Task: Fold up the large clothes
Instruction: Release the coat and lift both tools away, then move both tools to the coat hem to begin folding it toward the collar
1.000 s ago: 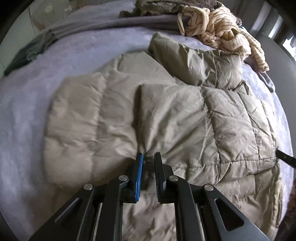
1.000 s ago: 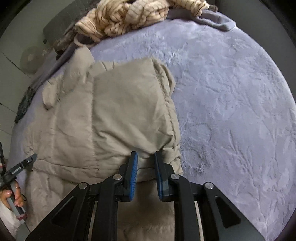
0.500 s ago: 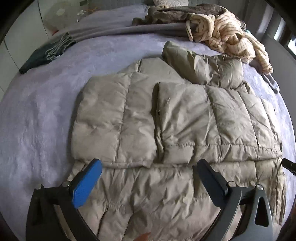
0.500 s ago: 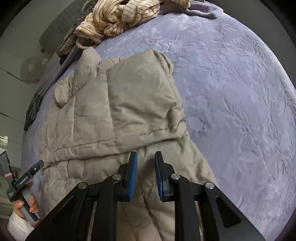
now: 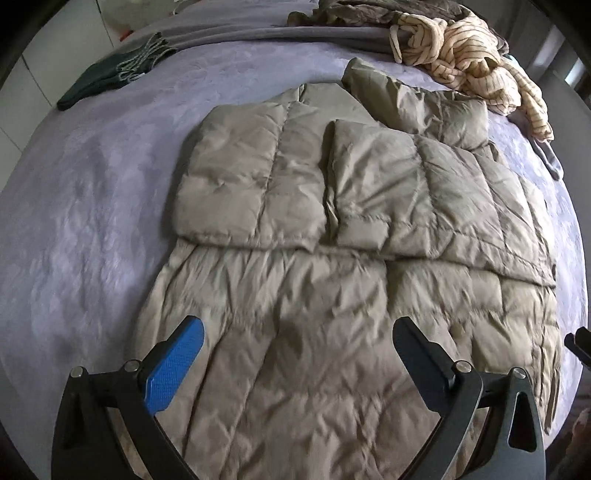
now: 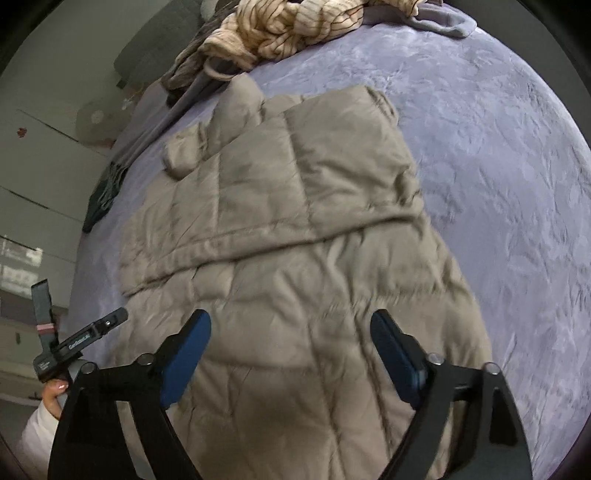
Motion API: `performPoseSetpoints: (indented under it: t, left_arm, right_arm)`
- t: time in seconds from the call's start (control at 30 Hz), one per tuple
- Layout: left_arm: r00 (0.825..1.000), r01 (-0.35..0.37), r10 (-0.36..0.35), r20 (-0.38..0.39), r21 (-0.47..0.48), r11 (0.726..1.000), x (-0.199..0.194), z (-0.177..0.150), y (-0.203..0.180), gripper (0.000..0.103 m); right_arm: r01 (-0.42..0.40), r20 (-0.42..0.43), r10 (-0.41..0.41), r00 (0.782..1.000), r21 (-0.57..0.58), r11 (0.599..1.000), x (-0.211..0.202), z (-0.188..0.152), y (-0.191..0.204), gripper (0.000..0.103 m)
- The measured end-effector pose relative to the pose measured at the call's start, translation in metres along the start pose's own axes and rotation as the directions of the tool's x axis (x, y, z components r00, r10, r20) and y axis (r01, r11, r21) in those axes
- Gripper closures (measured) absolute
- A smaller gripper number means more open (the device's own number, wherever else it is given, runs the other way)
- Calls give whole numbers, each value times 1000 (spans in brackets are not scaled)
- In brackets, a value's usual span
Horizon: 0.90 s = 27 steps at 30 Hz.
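A large khaki quilted down jacket [image 5: 332, 295] lies flat on the bed, both sleeves folded across its upper body, the hood [image 5: 424, 107] at the far end. It also shows in the right wrist view [image 6: 295, 258]. My left gripper [image 5: 295, 332] is open and empty, above the jacket's lower left part. My right gripper [image 6: 291, 328] is open and empty, above the jacket's lower right part. The left gripper's body [image 6: 88, 336] shows at the left edge of the right wrist view.
The bed has a lilac plush cover [image 5: 92, 203] [image 6: 498, 147]. A cream striped garment [image 5: 472, 55] [image 6: 295, 29] and darker clothes lie at the far end. A dark green folded item [image 5: 107, 81] lies at the far left.
Both grippers let go of the sleeve cuffs, opened wide and pulled back toward the jacket's hem. The folded sleeves stay lying across the body.
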State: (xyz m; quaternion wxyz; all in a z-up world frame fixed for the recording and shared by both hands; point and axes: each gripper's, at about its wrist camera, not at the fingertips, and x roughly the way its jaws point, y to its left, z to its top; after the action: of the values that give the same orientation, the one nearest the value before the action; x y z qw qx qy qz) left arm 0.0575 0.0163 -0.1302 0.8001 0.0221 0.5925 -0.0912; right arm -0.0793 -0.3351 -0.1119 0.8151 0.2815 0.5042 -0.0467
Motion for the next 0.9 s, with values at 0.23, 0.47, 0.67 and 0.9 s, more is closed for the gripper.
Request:
performPoseSetpoints:
  t: [0.23, 0.47, 0.67, 0.9]
  left_arm:
    - [1000, -14, 14, 1, -8, 1000, -38, -30, -13, 1]
    - [1000, -15, 13, -26, -67, 998, -61, -73, -20, 1]
    - [999, -25, 22, -45, -54, 998, -72, -100, -16, 1]
    - [997, 16, -18, -73, -38, 999, -72, -133, 12, 1]
  right_arm:
    - [-77, -72, 78, 994, 23, 997, -19, -29, 1, 12]
    - [-126, -176, 128, 976, 27, 992, -29, -53, -1, 12]
    - [-150, -194, 163, 967, 82, 985, -41, -70, -4, 12]
    - [-135, -170, 167, 971, 182, 974, -43, -100, -1, 12]
